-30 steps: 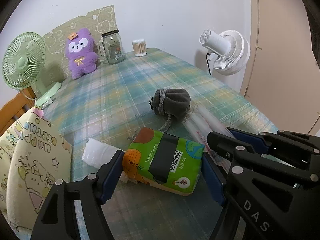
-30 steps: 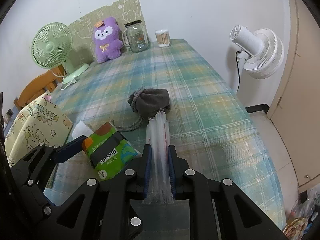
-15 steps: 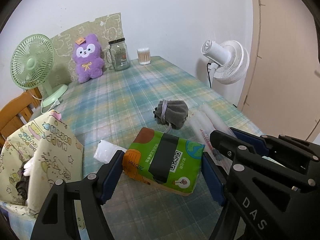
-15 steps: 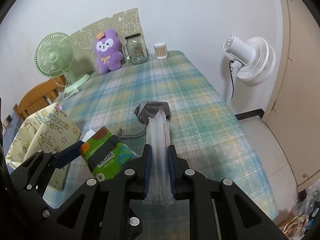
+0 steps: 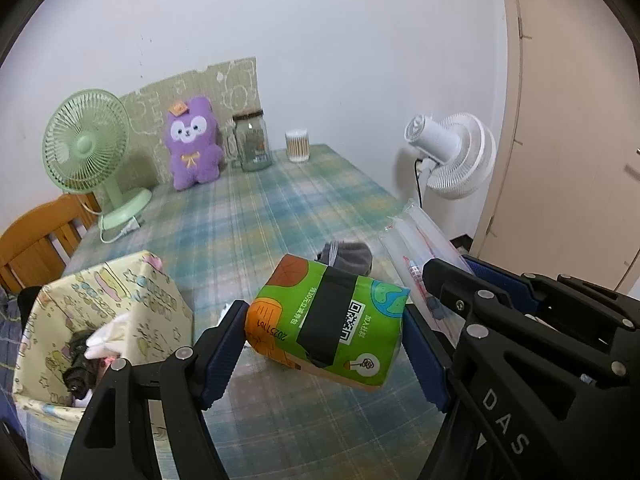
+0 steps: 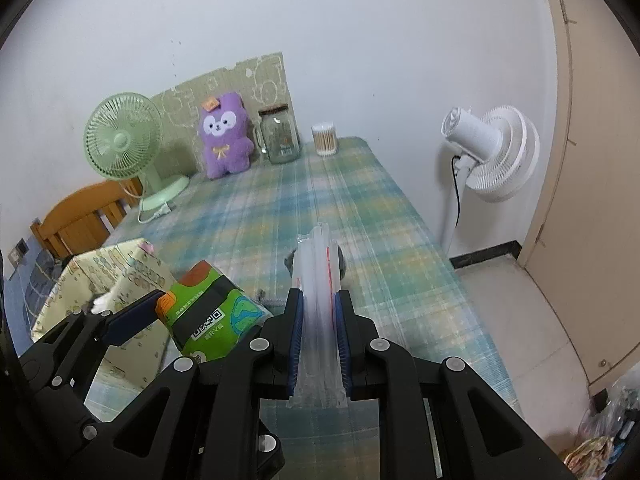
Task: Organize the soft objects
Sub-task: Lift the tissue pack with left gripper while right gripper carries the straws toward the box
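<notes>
My left gripper (image 5: 324,340) is shut on a green and orange tissue pack (image 5: 326,322) and holds it above the plaid table (image 5: 256,216). The pack also shows in the right wrist view (image 6: 208,316). My right gripper (image 6: 319,320) is shut on a clear plastic packet of straws (image 6: 318,300), also held in the air; the packet shows in the left wrist view (image 5: 416,240). A grey drawstring pouch (image 5: 348,258) lies on the table behind the pack. A cream patterned fabric bin (image 5: 100,332) with soft items inside stands at the lower left.
A purple plush toy (image 5: 194,148), a glass jar (image 5: 250,144) and a cotton swab tub (image 5: 298,150) line the table's far edge. A green fan (image 5: 86,148) stands at the far left by a wooden chair (image 5: 40,240). A white fan (image 5: 456,156) stands beyond the right edge.
Both grippers have risen and pulled back from the table with their loads. The bin has come further into view at the left, and the pouch now looks farther away.
</notes>
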`<state>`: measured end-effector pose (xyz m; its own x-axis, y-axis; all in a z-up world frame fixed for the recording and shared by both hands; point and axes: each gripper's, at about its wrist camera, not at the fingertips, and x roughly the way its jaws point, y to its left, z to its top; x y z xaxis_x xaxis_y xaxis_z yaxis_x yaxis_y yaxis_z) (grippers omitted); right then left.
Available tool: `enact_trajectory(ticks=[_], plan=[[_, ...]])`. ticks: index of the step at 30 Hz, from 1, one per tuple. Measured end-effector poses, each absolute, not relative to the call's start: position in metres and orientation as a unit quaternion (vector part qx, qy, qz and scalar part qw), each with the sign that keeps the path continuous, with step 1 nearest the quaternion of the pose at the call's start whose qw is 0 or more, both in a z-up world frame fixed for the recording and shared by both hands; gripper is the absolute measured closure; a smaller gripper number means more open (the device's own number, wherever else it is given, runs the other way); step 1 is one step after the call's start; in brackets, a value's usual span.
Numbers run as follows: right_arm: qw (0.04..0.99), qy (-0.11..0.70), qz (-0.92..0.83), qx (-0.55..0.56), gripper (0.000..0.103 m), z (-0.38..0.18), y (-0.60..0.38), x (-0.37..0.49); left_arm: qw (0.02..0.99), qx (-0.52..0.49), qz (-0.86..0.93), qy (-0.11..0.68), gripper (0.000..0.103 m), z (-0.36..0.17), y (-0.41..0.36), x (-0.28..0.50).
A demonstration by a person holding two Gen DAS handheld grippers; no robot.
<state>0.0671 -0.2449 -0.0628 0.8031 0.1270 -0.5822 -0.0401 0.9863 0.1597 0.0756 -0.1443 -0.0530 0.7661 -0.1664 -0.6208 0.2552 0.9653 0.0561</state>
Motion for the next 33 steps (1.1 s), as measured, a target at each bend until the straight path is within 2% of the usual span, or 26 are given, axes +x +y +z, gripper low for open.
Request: enact_trajectory(ticks=[19, 33], plan=[[0.961, 0.267, 0.041, 0.058, 0.084, -0.014, -0.235, 0.041, 0.952, 0.059, -0.116, 0.277, 0.026, -0.009, -0.133, 0.050], [0.964, 0.258, 0.049, 0.045, 0.084, 0.000, -0.210, 0.043, 0.956, 0.048, -0.112, 0.268, 0.026, 0.002, -0.106, 0.051]])
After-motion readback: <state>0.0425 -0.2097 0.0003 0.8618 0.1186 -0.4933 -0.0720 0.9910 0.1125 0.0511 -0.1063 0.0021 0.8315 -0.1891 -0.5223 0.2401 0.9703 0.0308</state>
